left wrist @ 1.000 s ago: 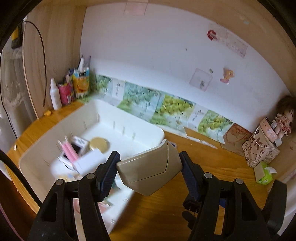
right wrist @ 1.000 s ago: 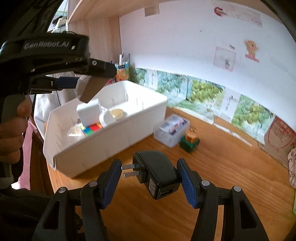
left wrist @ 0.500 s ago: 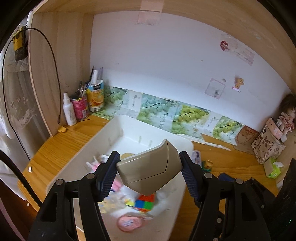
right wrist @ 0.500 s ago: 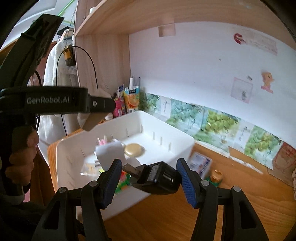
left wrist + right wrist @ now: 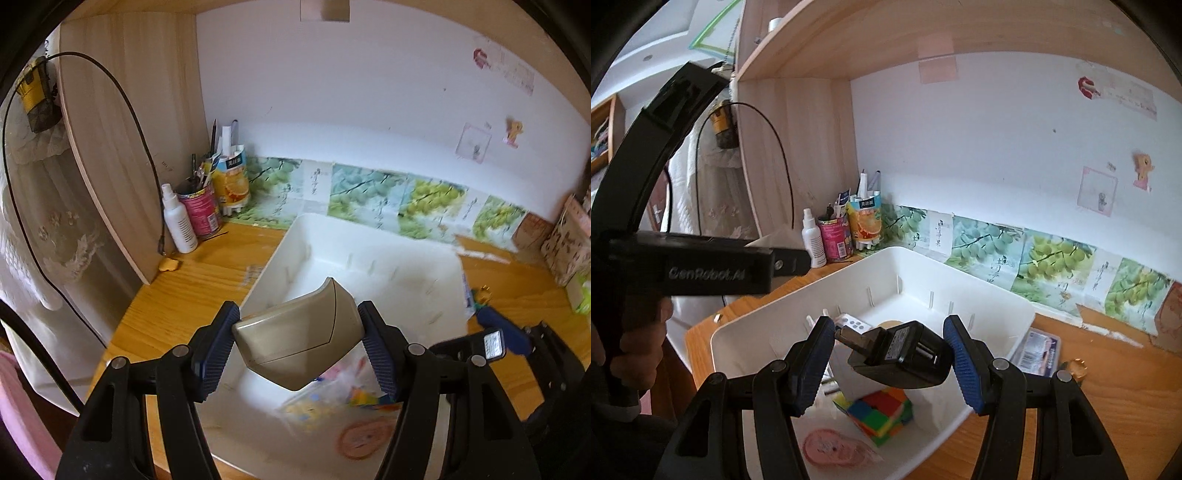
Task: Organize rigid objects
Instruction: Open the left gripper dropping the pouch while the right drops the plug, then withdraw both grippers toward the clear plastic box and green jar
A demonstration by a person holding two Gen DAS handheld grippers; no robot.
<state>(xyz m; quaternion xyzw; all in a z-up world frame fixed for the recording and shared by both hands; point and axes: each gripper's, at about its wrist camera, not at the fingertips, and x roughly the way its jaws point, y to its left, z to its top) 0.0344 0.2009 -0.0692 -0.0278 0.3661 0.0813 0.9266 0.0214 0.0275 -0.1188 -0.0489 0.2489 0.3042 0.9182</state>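
Note:
My left gripper is shut on a beige angular plastic case, held above the white bin. My right gripper is shut on a black plug-in charger, its prongs against the left pad, over the bin. Under it in the bin lie a colour cube, a pink round item and a white remote-like piece. The left gripper also shows at the left of the right wrist view, a hand gripping its handle. The right gripper shows at the right edge of the left wrist view.
A spray bottle, a pink can and a juice carton with pens stand in the back left corner by a wooden side panel. A clear box and a small jar sit right of the bin. A patterned bag stands far right.
Both grippers have travelled leftward across the desk with their loads and now hang over the bin. The charger has tilted in the right gripper, prongs now pointing up-left.

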